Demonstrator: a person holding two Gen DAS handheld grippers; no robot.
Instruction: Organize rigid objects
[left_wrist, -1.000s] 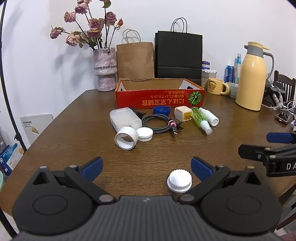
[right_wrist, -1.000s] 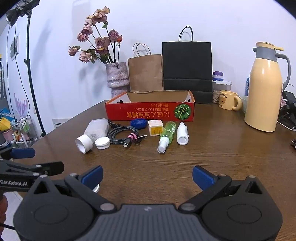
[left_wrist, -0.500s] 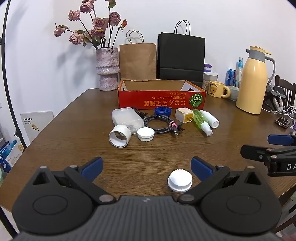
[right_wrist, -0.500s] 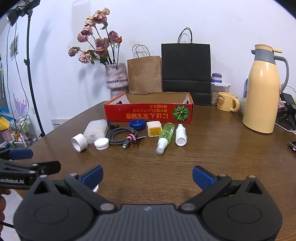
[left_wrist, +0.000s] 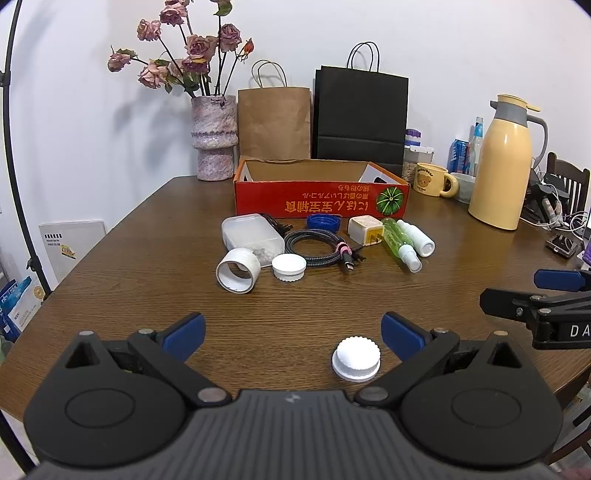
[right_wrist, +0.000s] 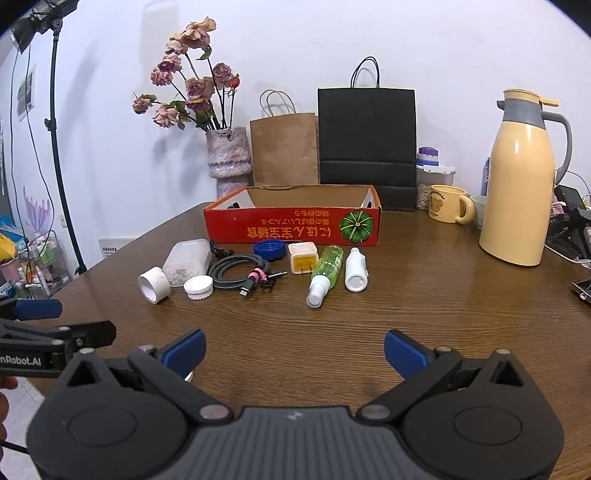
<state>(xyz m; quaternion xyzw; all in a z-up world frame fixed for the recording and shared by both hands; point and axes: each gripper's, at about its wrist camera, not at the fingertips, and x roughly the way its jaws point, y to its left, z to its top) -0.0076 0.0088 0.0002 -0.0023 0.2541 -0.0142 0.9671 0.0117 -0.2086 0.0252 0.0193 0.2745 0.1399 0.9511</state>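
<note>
1. My left gripper (left_wrist: 291, 328) hovers low over the tabletop (left_wrist: 147, 258), jaws spread wide and holding nothing.
2. A white cap (left_wrist: 356, 358) lies flat between them, nearer the right finger.
3. My right gripper (right_wrist: 294, 349) also has its jaws spread and empty.
4. In front of the red box (right_wrist: 293, 226) lie a cable (right_wrist: 240, 273), a charger (right_wrist: 302, 257), a green spray bottle (right_wrist: 325, 273) and a white bottle (right_wrist: 356, 273).

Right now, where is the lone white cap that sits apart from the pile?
In the left wrist view the white cap lies on the table, just inside the left gripper's right finger, well short of the pile.
</note>
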